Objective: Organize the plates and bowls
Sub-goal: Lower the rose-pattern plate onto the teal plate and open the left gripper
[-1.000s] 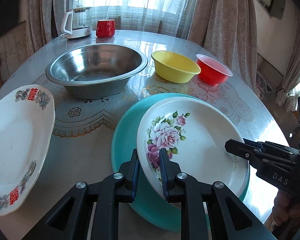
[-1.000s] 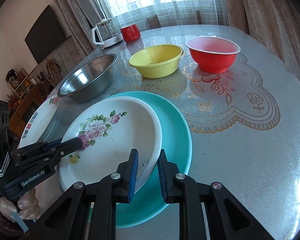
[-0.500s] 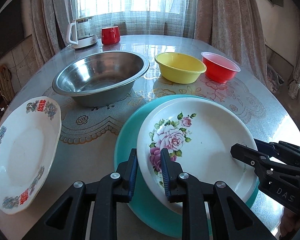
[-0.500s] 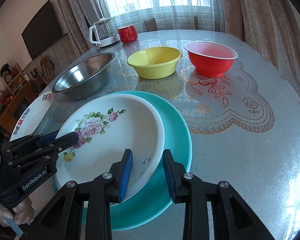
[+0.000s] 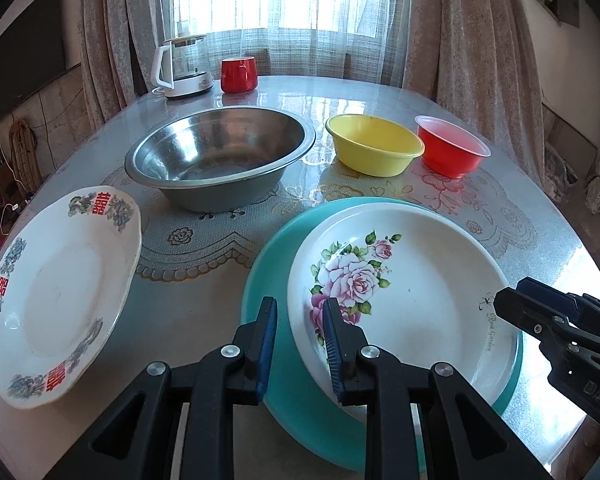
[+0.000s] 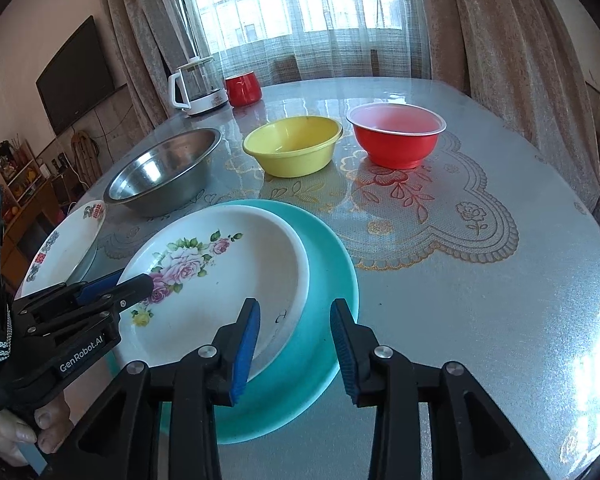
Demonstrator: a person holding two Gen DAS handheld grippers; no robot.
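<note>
Rose-pattern plate (image 5: 420, 296) sits on top of teal plate (image 5: 268, 280), shifted toward its right side in the left wrist view, both on the desk (image 6: 500, 300) near its front edge. Left claw (image 5: 300, 344) straddles the near-left rim of the rose-pattern plate, jaws apart, have just been opening; rim is between them, pads look clear of it. Right claw (image 6: 296, 352) at the plate's opposite rim, jaws apart and wider, also just been opening; rim edge sits between them with a visible gap on both sides. White plate with red characters (image 5: 56, 292) lies to the left, apart from the stack, tilted up off the desk. Behind: steel bowl (image 5: 220, 160), yellow bowl (image 5: 374, 144), red bowl (image 5: 450, 152) in a row, yellow and red close beside each other. Far edge by the window: kettle (image 5: 184, 66) and red mug (image 5: 239, 75) side by side. Fingers (image 6: 48, 420) of the person's hand show under the left claw in the right wrist view.
</note>
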